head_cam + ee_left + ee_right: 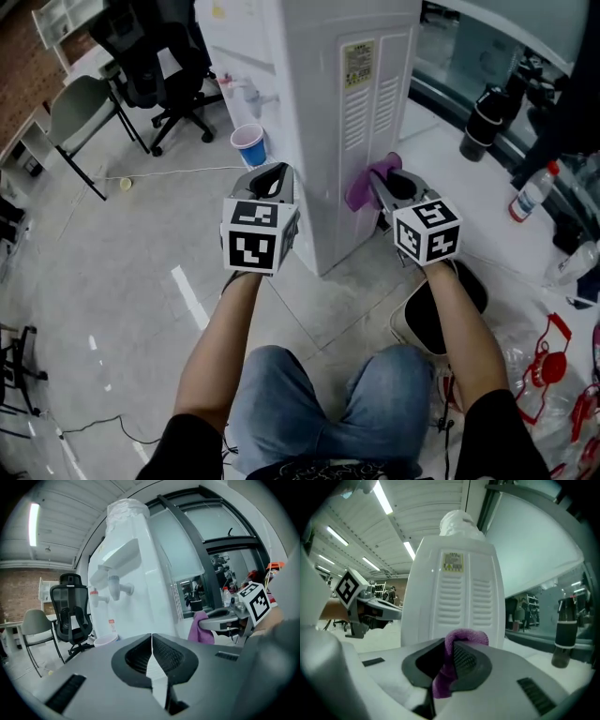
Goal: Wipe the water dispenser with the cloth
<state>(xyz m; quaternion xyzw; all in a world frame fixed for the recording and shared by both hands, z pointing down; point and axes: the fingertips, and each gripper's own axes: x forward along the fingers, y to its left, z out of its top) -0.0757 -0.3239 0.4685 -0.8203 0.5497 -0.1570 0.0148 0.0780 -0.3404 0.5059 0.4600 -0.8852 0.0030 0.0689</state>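
Right gripper [451, 646] clamps the single purple cloth [360, 190] at its tips, the one water dispenser [319, 122] just beyond at twelve o'clock. Left gripper [151, 639], at nine o'clock, is closed, empty.

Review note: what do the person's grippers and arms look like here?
Both the left gripper and right gripper have light grey bodies, dark ribbed pads and a white cube with black square markers. No cables show. The person wears short black sleeves and blue jeans.
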